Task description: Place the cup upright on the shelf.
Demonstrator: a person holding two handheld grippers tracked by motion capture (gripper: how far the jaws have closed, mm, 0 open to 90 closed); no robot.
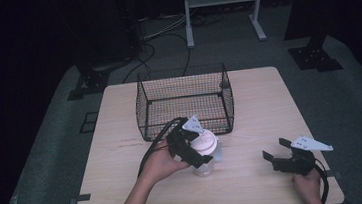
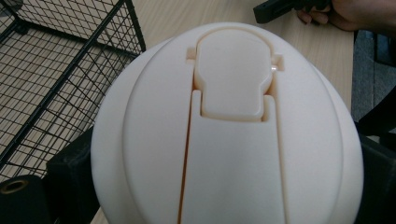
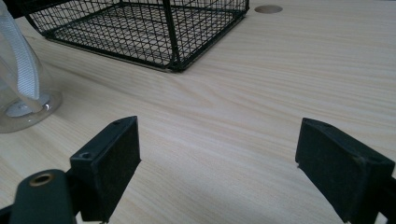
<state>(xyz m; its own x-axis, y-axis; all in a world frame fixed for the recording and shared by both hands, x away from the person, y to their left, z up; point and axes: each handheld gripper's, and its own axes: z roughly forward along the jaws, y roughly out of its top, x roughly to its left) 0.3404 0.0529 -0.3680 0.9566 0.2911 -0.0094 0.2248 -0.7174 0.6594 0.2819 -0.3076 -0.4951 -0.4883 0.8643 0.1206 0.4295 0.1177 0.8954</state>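
A clear jar (image 1: 205,168) with a cream flip-top lid (image 1: 206,141) stands on the table just in front of the black wire basket (image 1: 184,101). My left gripper (image 1: 197,148) is shut on the lid, which sits between my two jaws in the left gripper view as a big cream dome (image 2: 229,140). My right gripper (image 1: 276,155) hovers open near the table's front right, jaws wide apart over bare wood (image 3: 226,158). The jar's clear base (image 3: 21,93) shows at the left edge of the right gripper view.
The basket (image 2: 56,70) looks empty and stands in the middle of the light wooden table (image 1: 259,104); its near corner (image 3: 175,65) lies ahead of my right gripper. A round hole (image 3: 268,9) marks the tabletop. Dark floor, cables and stands surround the table.
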